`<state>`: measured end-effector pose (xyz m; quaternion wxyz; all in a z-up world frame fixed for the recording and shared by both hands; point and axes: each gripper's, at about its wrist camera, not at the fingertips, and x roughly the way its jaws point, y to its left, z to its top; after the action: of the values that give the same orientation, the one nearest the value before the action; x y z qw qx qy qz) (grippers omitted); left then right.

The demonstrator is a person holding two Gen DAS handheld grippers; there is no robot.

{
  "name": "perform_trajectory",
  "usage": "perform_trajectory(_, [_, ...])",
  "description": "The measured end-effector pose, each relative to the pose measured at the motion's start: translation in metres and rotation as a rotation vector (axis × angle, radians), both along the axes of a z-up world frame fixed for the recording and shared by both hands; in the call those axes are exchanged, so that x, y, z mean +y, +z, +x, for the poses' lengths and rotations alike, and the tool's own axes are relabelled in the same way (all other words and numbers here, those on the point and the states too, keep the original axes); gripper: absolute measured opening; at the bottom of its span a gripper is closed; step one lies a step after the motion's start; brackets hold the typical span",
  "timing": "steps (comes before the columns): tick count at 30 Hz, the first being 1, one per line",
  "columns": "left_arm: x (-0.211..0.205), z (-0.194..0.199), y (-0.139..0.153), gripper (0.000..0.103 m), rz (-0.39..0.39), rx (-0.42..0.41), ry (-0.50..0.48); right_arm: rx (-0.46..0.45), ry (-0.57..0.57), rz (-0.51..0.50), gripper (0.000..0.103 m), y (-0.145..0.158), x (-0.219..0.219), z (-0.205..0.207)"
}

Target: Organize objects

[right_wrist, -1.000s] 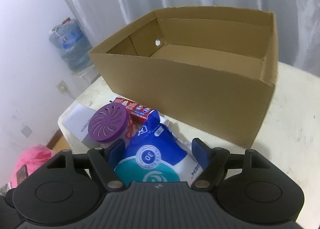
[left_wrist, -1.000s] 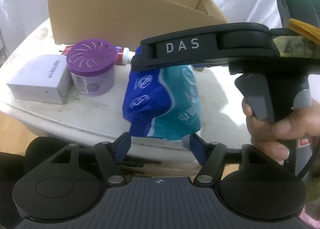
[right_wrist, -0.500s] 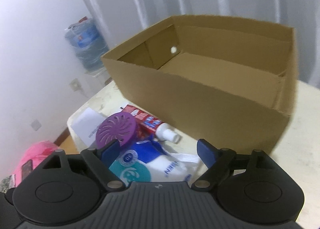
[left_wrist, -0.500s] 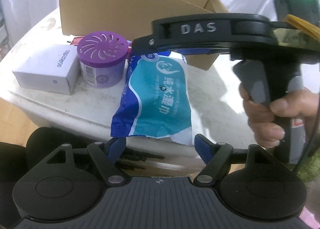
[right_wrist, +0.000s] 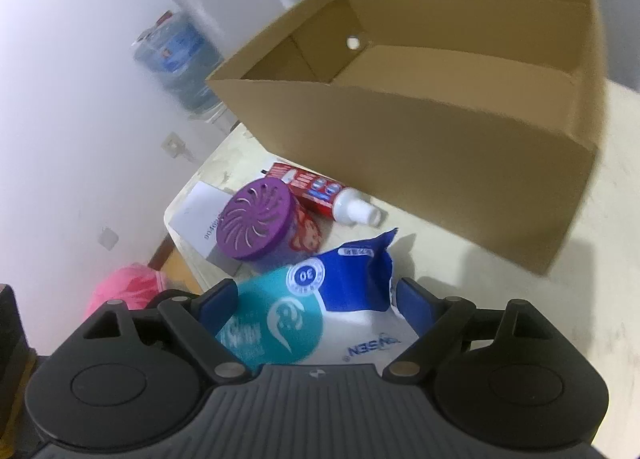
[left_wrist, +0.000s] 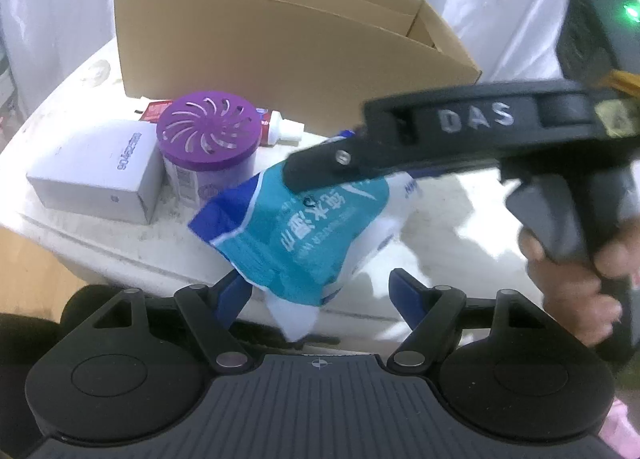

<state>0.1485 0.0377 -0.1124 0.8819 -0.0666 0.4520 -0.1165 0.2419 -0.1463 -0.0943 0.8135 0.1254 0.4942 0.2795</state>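
Note:
A blue, teal and white wet-wipes pack (left_wrist: 304,235) lies tilted over the table's near edge, and it also shows in the right wrist view (right_wrist: 320,311). My right gripper (right_wrist: 316,307) holds it between its blue pads; seen from the left, its black body (left_wrist: 460,139) reaches over the pack. My left gripper (left_wrist: 320,291) is open, with the pack's lower end hanging between its fingers without being pinched. An open, empty cardboard box (left_wrist: 280,31) stands behind, and shows in the right wrist view (right_wrist: 440,107).
A purple-lidded jar (left_wrist: 208,143), a white box (left_wrist: 100,171) and a red tube with a white cap (left_wrist: 276,131) lie left of the pack. The white table (left_wrist: 440,227) ends close in front. A water bottle (right_wrist: 176,55) stands by the wall.
The right gripper has closed in on the pack, swung it rightward and tilted it. The left gripper has pulled back a little and stays open.

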Motion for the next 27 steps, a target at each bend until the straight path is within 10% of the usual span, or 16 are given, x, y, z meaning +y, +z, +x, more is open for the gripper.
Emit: perform_trajectory(27, [0.056,-0.049,0.041,0.101,-0.049,-0.271,0.123,-0.358,-0.308,-0.140,0.095,0.066,-0.063,-0.061])
